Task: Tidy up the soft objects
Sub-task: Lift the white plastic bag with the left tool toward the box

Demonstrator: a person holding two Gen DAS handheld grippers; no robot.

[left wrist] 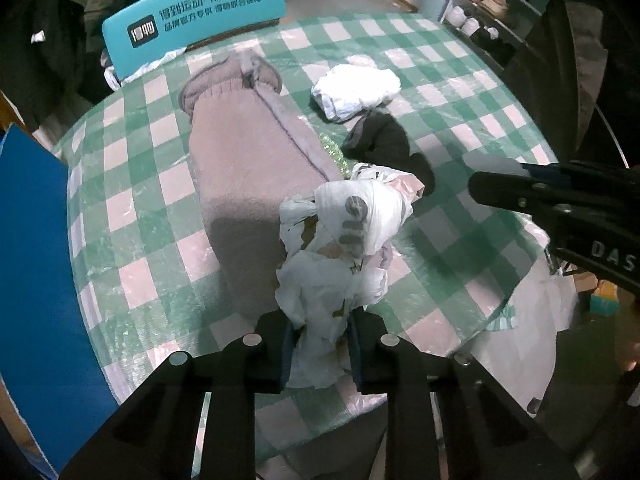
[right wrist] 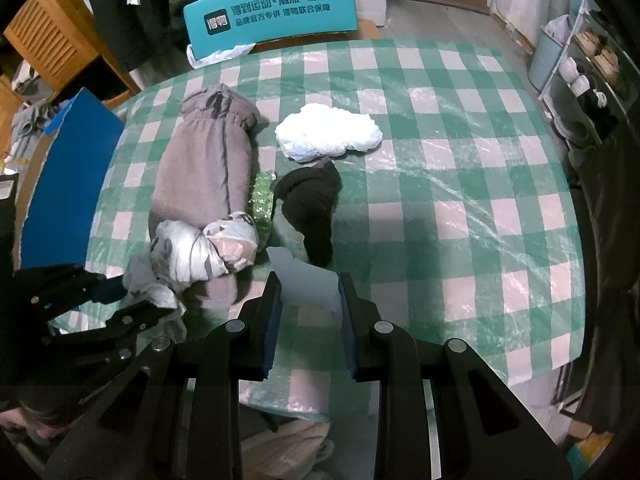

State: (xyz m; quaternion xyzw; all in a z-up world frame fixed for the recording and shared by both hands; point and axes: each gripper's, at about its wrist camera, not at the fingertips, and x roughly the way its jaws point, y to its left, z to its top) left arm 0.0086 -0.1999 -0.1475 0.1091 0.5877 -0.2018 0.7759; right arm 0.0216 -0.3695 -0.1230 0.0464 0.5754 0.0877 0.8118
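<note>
On the checked tablecloth [right wrist: 460, 184] lay one folded taupe fleece garment [right wrist: 200, 160] at the left, one crumpled white bundle [right wrist: 328, 132] farther off, one black sock or glove [right wrist: 312, 200] near the middle, one small green glittery item [right wrist: 262, 196] between garment and black piece, and one knotted white patterned bag [left wrist: 352, 216] near. One pale card [right wrist: 308, 284] showed. One teal sign [right wrist: 272, 12] stood far; one blue board [right wrist: 68, 180] stood left. Two grippers appeared: the left gripper [left wrist: 322, 344] and the right gripper [right wrist: 308, 320].
</note>
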